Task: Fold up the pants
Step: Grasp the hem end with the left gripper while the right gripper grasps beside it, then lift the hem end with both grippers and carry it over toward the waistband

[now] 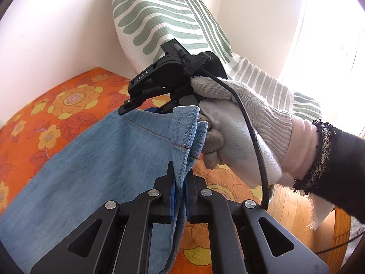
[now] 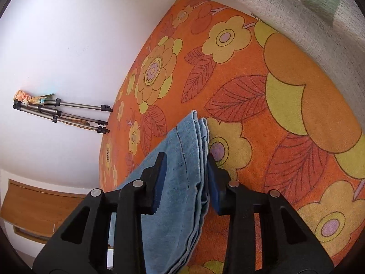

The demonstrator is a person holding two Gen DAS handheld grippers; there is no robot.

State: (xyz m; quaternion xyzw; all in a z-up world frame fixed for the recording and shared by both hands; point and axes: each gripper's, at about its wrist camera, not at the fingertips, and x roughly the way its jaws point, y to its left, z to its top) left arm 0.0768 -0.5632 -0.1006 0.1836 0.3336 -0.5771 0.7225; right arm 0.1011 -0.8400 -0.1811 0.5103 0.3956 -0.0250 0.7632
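While your left gripper (image 1: 180, 182) clamps the pants (image 1: 91, 171) at lower centre; right gripper (image 2: 187, 159) straddles the fabric, jaws part open, pads clear.

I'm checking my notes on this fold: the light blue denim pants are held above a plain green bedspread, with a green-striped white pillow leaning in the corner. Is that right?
Not quite. The bedspread is orange with a yellow flower print, not plain green, as the right wrist view shows. The rest stands: the light blue denim pants are held above it, and the green-striped white pillow leans in the corner.
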